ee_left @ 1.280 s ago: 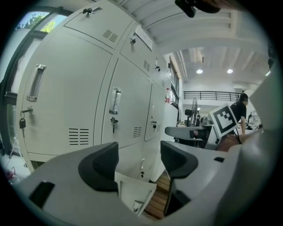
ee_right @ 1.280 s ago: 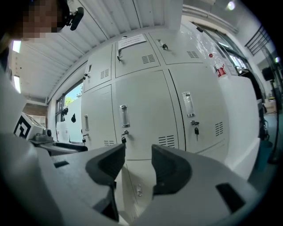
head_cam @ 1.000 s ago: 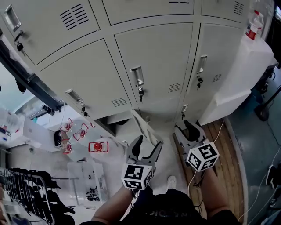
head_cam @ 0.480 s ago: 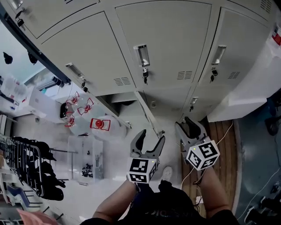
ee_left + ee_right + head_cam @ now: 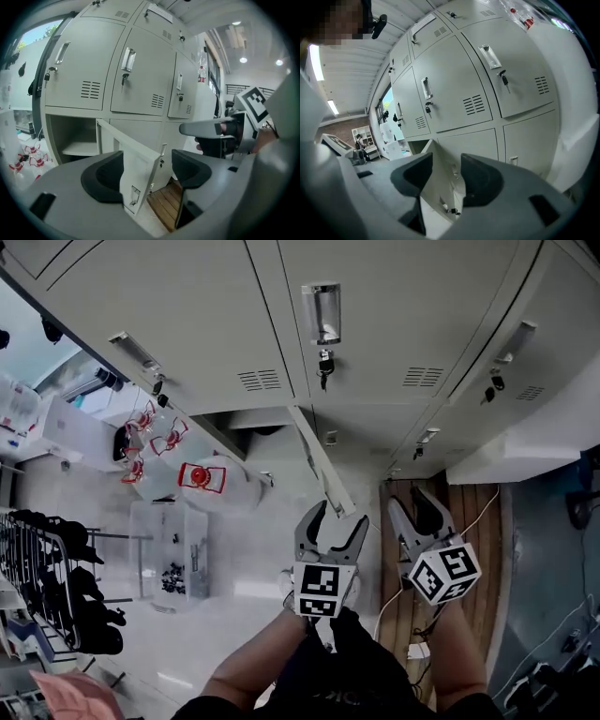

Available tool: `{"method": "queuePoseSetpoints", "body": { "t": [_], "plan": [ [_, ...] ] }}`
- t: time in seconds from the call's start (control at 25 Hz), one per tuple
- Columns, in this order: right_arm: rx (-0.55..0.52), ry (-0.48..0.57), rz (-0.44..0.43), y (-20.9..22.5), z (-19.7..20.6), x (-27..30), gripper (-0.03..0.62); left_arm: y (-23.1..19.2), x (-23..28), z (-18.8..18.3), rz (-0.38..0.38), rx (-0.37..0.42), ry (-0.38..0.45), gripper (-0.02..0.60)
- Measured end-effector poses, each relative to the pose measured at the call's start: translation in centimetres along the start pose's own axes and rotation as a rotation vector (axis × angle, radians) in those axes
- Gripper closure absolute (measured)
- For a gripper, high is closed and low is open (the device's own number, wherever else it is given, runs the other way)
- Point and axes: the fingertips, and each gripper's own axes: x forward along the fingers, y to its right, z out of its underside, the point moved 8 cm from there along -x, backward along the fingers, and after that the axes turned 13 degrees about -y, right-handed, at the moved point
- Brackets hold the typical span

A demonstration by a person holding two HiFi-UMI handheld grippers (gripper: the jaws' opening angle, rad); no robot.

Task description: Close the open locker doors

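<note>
Locker door [image 5: 323,463] in the bottom row stands swung out towards the person, its free edge reaching just short of the left gripper [image 5: 337,519]. The compartment [image 5: 70,136] behind it is bare, with one shelf [image 5: 82,149] showing. All the other lockers [image 5: 394,324] in sight are shut, so this looks like the approach to what may be the only door left to close.

Both tools are empty. The left gripper's fingers [image 5: 105,176] are spread wide and frame the door's edge without touching it. The right gripper [image 5: 412,507], just beside it over the wooden slats [image 5: 469,521], also has its fingers [image 5: 480,180] parted, with nothing between them.

The next move probably calls for a push rather than a grasp: a finger set against the outer face near the free edge, then swung round until the latch [image 5: 133,194] catches.

The door is thin, flat, pale grey painted sheet metal with a folded rim. It is likely light and free on its hinges. The shut doors carry louvred vents [image 5: 260,381], recessed handles and hanging keys [image 5: 325,365].
</note>
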Motion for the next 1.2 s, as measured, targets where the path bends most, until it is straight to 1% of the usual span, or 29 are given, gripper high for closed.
{"method": "queuePoseSetpoints", "body": {
  "t": [0.16, 0.44, 0.72, 0.8, 0.92, 1.0, 1.2],
  "plan": [
    [-0.002, -0.005, -0.001, -0.5, 0.6, 0.5, 0.419, -0.2, 0.9, 0.8, -0.004, -0.004, -0.017, 0.27],
    [-0.004, 0.008, 0.012, -1.0, 1.2, 0.3, 0.419, -0.3, 1.9, 1.3, -0.017, -0.002, -0.022, 0.276],
    [-0.001, 0.016, 0.015, -1.1, 1.9, -0.6, 0.421, 0.0, 2.1, 1.8, -0.043, -0.015, -0.022, 0.391],
    [0.0, 0.019, 0.015, -1.0, 2.0, -0.9, 0.42, 0.1, 2.2, 1.8, -0.047, -0.016, -0.023, 0.42],
    [-0.003, 0.022, 0.015, -0.9, 2.0, -1.4, 0.42, 0.4, 2.2, 1.9, -0.051, -0.018, -0.027, 0.445],
    [-0.007, 0.025, 0.012, -0.8, 2.0, -1.7, 0.42, 0.6, 2.0, 2.0, -0.061, -0.015, -0.029, 0.483],
    [-0.018, 0.024, -0.015, -0.9, 1.8, -1.8, 0.421, 0.2, 1.1, 2.4, -0.102, -0.023, -0.032, 0.485]
  ]
}}
